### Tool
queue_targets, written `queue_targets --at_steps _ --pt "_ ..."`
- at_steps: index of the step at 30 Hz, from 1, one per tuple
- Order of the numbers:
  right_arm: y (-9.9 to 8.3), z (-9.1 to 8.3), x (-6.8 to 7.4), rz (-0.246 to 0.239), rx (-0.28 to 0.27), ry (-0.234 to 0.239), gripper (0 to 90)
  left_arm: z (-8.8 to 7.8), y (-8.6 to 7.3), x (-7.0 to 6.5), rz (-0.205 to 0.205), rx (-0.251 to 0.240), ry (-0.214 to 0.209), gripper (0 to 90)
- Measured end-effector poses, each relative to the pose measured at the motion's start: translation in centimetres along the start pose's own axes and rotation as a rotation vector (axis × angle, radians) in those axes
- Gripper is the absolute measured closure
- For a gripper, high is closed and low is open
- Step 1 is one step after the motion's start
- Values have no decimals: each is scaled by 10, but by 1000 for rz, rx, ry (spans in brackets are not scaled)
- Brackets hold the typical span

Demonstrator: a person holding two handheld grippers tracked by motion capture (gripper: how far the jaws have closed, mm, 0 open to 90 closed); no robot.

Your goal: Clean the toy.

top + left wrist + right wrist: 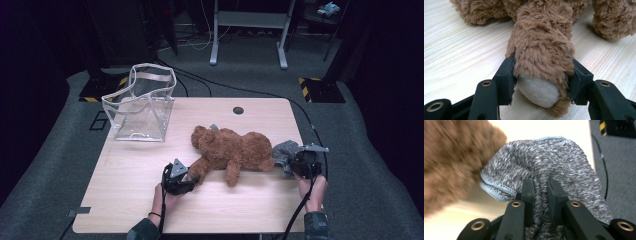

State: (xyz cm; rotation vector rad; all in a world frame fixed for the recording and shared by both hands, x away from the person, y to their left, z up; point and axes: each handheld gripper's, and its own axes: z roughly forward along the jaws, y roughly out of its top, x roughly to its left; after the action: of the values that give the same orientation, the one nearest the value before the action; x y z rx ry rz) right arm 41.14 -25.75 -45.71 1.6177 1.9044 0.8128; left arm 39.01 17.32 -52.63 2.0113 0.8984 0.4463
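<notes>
Bear (235, 149): brown, shaggy plush, laid flat on the wooden surface (125, 190).
Left hand-held gripper (541, 82): half-open, clamped on a white-soled paw (539, 91).
Right hand-held gripper (540, 195): nearly closed, grey knit cloth (554, 162) pinched.

I'm looking down on a light wooden surface (130, 195) with rounded corners and a dark round cable hole (238, 110) near its far edge. A clear plastic tote bag (142, 105) stands upright at the far left corner. A brown teddy bear (232, 150) lies across the middle, and grey knitted cloth (283, 151) sits bunched touching its right end.
</notes>
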Motion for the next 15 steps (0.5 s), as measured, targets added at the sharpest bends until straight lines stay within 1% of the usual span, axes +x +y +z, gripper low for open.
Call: queue_targets --at_steps 3,4,6,7,8,9,11,13,15 --pt "12 -15 3 -7 -40 6 775 0 0 1 2 7 -5 465" --pt "16 -20 5 -19 -57 4 775 0 0 1 -6 2 -8 463" --pt "26 -32 14 -45 -93 7 775 0 0 1 -11 2 -9 457" --pt "32 -38 18 -55 -117 18 775 0 0 1 -11 2 -9 454" --pt "34 -41 20 -61 -127 20 775 0 0 1 -9 3 -9 454" --pt "39 -46 25 -67 -142 28 774 0 0 1 -8 3 -8 454" --pt "49 -55 38 -95 -176 59 774 0 0 1 -7 4 -8 451" --pt "58 -60 50 -122 -194 84 774 0 0 1 -7 4 -6 450" --pt "66 -62 66 -142 -211 129 773 0 0 1 -6 4 -6 448"
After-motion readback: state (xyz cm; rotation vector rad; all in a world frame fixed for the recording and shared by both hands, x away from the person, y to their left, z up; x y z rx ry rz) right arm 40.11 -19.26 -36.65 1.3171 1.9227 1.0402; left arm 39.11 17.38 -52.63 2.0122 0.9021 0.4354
